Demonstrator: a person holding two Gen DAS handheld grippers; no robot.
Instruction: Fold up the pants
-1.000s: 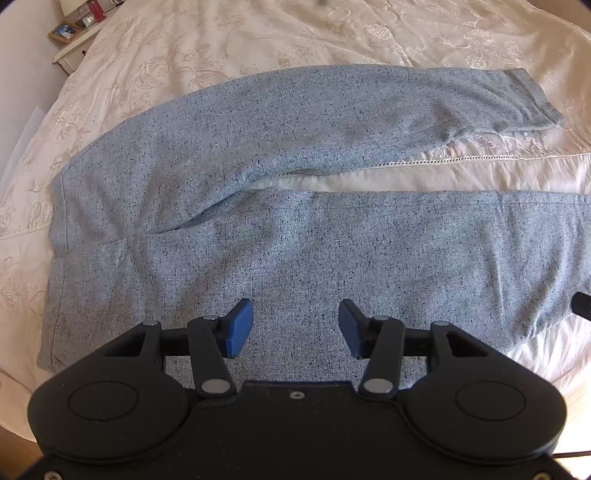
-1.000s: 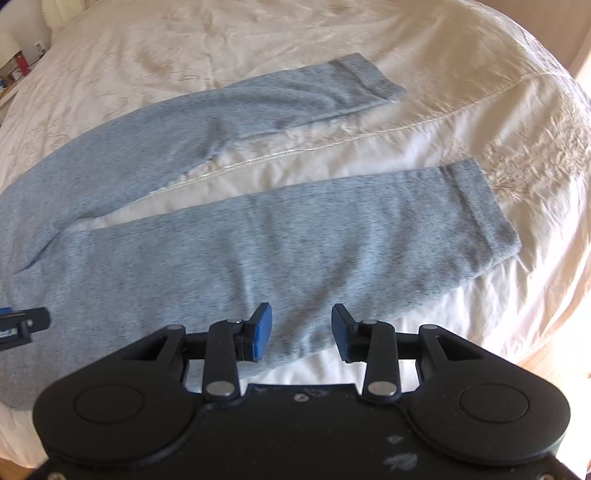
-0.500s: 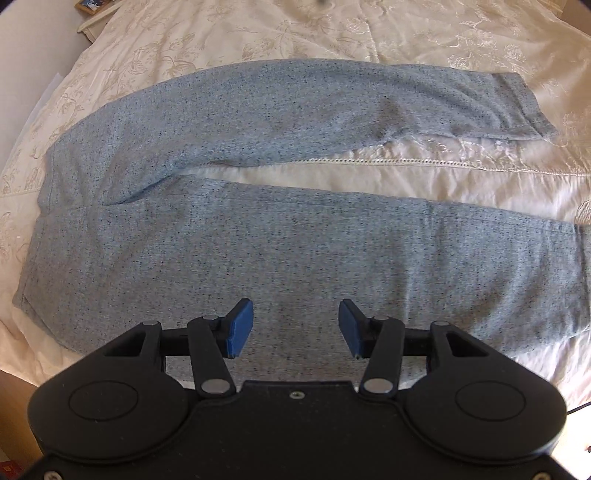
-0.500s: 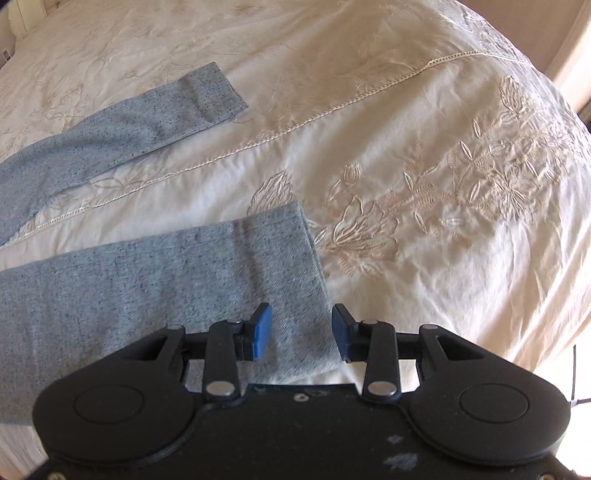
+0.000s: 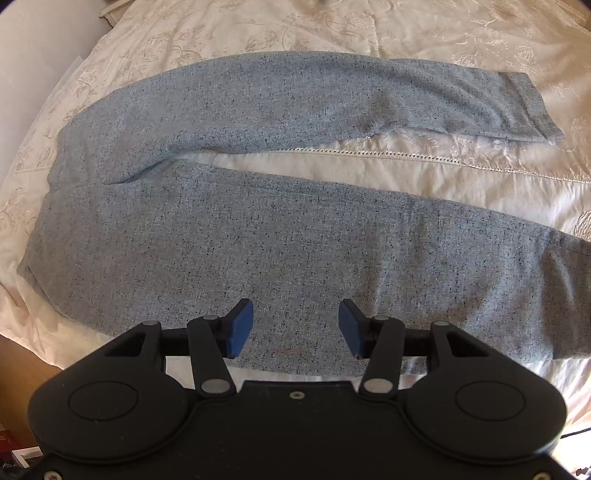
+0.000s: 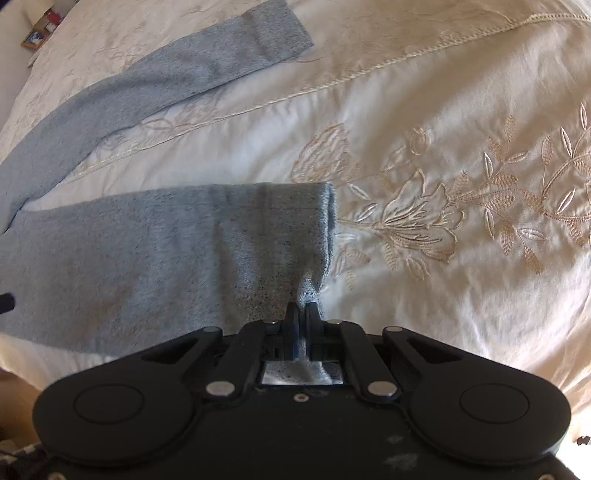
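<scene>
Grey-blue speckled pants point(image 5: 280, 229) lie flat on the bed, waist at the left, two legs running right and spread apart. My left gripper point(image 5: 295, 328) is open, hovering over the near leg's lower edge around mid-thigh. In the right wrist view the near leg point(image 6: 166, 251) ends in a cuff, and my right gripper point(image 6: 302, 321) is shut on the cuff's near corner, with cloth bunched between its pads. The far leg point(image 6: 177, 74) stretches to the upper left.
The cream embroidered bedspread point(image 6: 461, 206) covers the bed, with a lace seam point(image 5: 388, 155) running between the legs. The bed's near edge and wooden floor point(image 5: 22, 354) show at lower left. A nightstand with small items point(image 6: 37, 35) stands far left.
My right gripper moved onto the near leg's cuff and closed on its corner. My left gripper stayed open and drew in a little closer over the near leg.
</scene>
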